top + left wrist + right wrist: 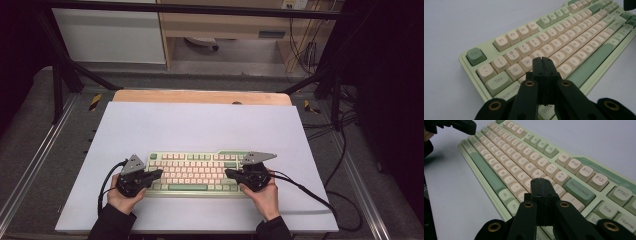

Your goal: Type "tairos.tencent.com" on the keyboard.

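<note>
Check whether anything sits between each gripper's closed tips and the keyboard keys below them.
Nothing visible does. The left gripper, jaws shut, hangs over the letter keys of the keyboard; the right gripper, also shut, hangs over its right-side keys.

I see a pale green keyboard (197,172) with cream and sage keys, black grippers, white mat (200,125), tan wooden table edge (200,96).

Left hand-held gripper (159,173): black body, two black jaws with flat pads, grey three-cornered plate on top.
Right hand-held gripper (228,173): black, same build, grey three-cornered plate above.
Jaw arms: matte black links, brass-coloured ring pivots at each joint, small round holes along the pads.
Cables: black, one trailing from each hand-held gripper; left looped, right running off in a long curve.
Sleeves (111,224): dark, long, reaching to the wrists.
</note>
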`<state>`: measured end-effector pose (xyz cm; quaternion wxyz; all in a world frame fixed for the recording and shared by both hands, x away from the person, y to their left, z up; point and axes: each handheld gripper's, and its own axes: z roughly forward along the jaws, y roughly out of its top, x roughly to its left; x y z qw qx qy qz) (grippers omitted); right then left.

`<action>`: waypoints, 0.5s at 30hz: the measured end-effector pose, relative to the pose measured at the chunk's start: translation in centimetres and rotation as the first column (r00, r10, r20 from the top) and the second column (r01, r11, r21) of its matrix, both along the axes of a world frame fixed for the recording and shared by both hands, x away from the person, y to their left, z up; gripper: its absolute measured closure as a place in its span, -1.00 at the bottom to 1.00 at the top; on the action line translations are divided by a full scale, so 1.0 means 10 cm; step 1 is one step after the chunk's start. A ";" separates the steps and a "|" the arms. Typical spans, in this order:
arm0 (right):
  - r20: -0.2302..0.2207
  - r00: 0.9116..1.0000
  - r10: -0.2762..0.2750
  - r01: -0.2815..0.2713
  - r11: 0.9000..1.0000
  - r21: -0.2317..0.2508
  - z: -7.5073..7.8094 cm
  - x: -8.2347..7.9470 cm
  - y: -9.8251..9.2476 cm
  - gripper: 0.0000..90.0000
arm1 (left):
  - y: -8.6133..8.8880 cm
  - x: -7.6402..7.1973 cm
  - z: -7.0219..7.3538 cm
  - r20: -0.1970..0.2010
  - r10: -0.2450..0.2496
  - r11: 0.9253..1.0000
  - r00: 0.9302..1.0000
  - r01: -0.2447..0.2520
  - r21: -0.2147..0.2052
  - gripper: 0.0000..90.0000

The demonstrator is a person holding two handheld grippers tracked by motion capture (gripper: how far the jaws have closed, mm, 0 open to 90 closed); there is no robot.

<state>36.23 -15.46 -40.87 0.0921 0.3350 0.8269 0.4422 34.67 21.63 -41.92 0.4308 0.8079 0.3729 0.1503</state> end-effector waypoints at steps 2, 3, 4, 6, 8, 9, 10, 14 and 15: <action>-0.001 1.000 0.001 -0.001 1.000 0.000 0.00 0.00 -0.01 1.00 | -0.03 0.00 0.00 0.001 -0.003 1.000 1.000 0.003 0.001 1.00; -0.002 1.000 -0.002 0.002 1.000 0.003 -0.01 0.00 -0.02 1.00 | -0.04 0.01 0.00 0.001 -0.004 1.000 1.000 0.004 0.001 1.00; -0.004 1.000 -0.001 0.001 1.000 0.002 -0.01 0.00 -0.02 1.00 | -0.05 0.01 0.01 0.000 -0.006 1.000 1.000 0.006 -0.001 1.00; -0.001 1.000 0.002 -0.002 1.000 -0.001 -0.02 0.00 -0.02 1.00 | -0.08 0.01 0.01 0.001 -0.008 1.000 1.000 0.008 0.000 1.00; -0.003 1.000 0.004 -0.004 1.000 -0.002 -0.02 0.00 -0.02 1.00 | -0.10 0.02 0.01 0.000 -0.010 1.000 1.000 0.010 0.003 1.00; -0.003 1.000 0.003 -0.003 1.000 -0.001 -0.02 0.00 -0.02 1.00 | -0.12 0.03 0.01 0.000 -0.011 1.000 1.000 0.011 0.004 1.00; -0.004 1.000 0.004 -0.004 1.000 -0.001 -0.02 0.00 -0.02 1.00 | -0.13 0.03 0.01 0.000 -0.012 1.000 1.000 0.012 0.004 1.00; -0.006 1.000 0.002 -0.002 1.000 -0.002 -0.02 0.00 -0.03 1.00 | -0.20 0.05 0.03 0.001 -0.018 1.000 1.000 0.018 0.002 1.00; -0.007 1.000 0.001 -0.001 1.000 -0.001 -0.02 0.00 -0.03 1.00 | -0.21 0.05 0.03 0.002 -0.020 1.000 1.000 0.020 0.003 1.00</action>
